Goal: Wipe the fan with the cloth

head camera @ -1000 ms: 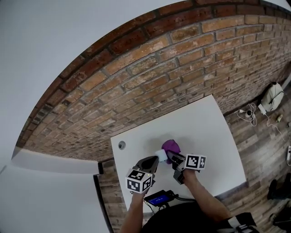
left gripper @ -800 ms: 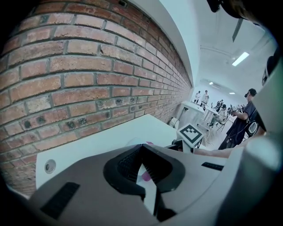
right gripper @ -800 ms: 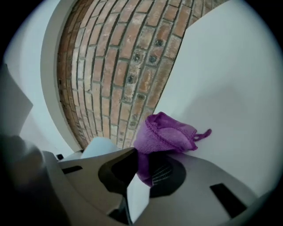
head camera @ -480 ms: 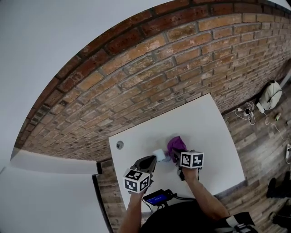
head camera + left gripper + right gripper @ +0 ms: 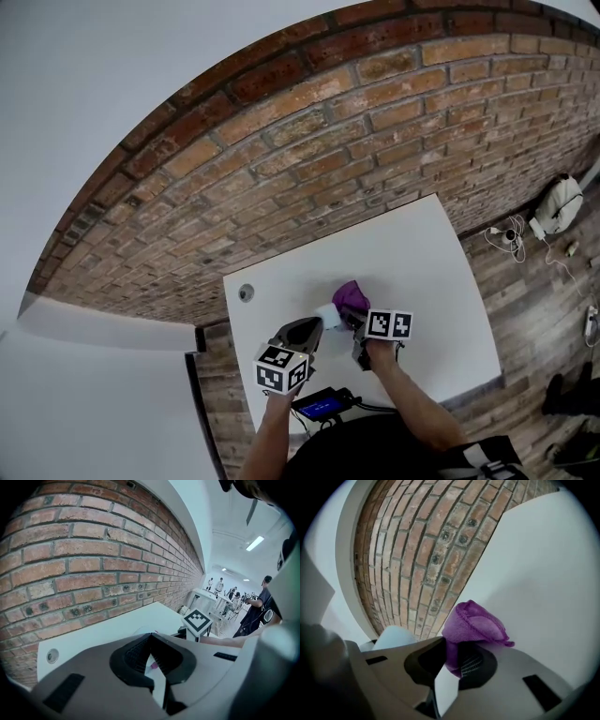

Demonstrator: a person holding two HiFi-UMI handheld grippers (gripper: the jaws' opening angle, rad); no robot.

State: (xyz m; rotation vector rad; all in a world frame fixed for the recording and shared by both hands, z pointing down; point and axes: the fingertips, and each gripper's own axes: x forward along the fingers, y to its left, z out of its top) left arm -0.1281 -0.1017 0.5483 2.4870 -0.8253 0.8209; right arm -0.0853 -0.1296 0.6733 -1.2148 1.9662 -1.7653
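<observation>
Well, square-marked right tool (image 5: 457, 660) (on cloth (image 5: 478, 625))

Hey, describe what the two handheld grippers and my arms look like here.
Both the left gripper and right gripper have grey plastic bodies, black ribbed jaw pads and a white cube printed with black square markers. The forearms are bare, without sleeves.

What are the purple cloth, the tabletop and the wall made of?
Purple cloth: soft fuzzy fabric, probably microfibre, judging by its nap. Tabletop: smooth matte white, perhaps laminate; no grain shows. Wall: rough red brick with pale mortar joints.
</observation>
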